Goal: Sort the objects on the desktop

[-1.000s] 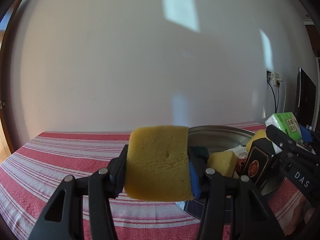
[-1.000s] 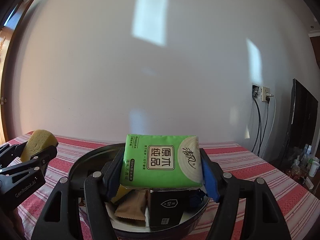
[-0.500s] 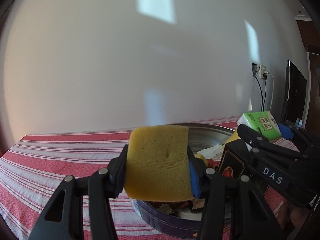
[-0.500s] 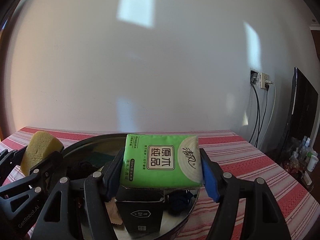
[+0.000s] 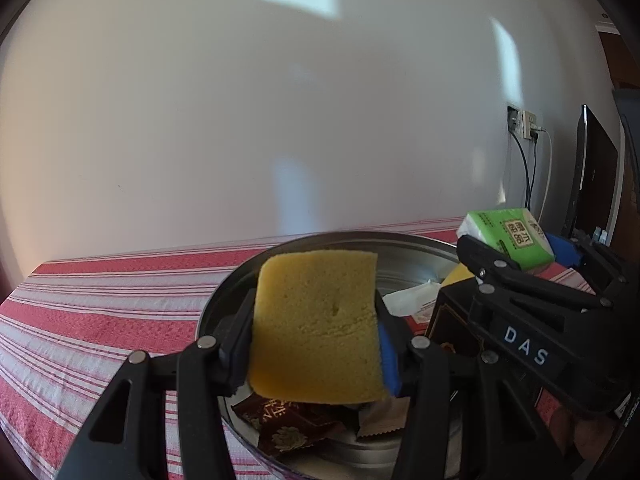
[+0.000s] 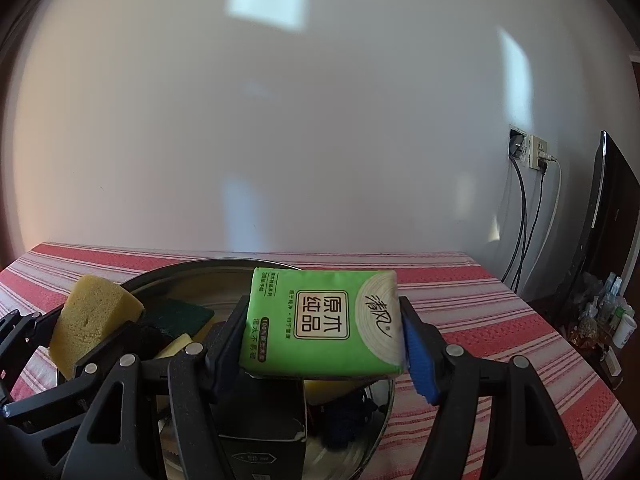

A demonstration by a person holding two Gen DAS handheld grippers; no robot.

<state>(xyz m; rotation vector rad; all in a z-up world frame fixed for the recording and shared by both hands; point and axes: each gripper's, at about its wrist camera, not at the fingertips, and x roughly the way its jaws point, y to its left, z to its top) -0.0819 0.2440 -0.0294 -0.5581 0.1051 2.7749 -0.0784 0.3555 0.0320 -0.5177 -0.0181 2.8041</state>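
left gripper: sponge | right gripper: tissue pack | over tin

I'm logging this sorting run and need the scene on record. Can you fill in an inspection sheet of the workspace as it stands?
Surface: table under a red and white striped cloth.
Job's things: yellow sponge and green tissue pack, both held above a round metal tin.
Clutter: the tin holds a black box, a green scouring pad, brown snack packets and a white wrapper.
Grippers: left gripper jaws clamped on the sponge; right gripper jaws clamped on the tissue pack.
Cables: two leads hang from a wall socket.
Surroundings: plain white wall, dark screen at right, small bottles below it.
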